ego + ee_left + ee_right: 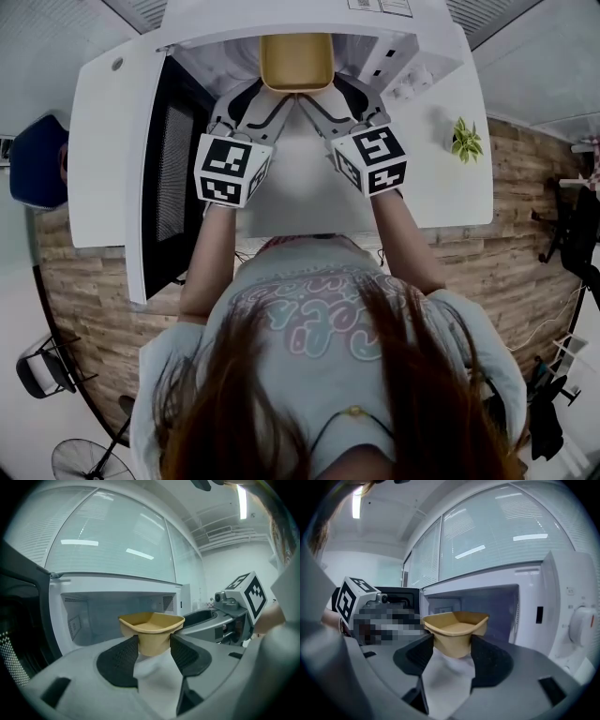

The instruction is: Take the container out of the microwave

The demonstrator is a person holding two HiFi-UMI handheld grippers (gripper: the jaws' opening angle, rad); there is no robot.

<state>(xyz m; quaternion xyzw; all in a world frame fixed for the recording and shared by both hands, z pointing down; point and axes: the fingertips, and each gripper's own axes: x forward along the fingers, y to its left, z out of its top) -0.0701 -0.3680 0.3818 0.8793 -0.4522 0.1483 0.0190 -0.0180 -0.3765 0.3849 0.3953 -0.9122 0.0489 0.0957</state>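
Observation:
A tan, square-rimmed container [296, 61] hangs at the mouth of the white microwave [412, 47], just above its floor. My left gripper [267, 96] is shut on the container's near left corner, and my right gripper [328, 96] is shut on its near right corner. In the left gripper view the container [152, 629] sits between the black pads [123, 660] of my left gripper [153, 648], which touch its sides. In the right gripper view the container [457, 629] is clamped the same way in my right gripper [452, 649]. It looks empty.
The microwave door [173, 169] stands open to the left of my left arm. The control panel with a knob [583, 625] is on the right. A small potted plant [465, 141] stands on the white table [441, 192] to the right. A chair [37, 159] is at far left.

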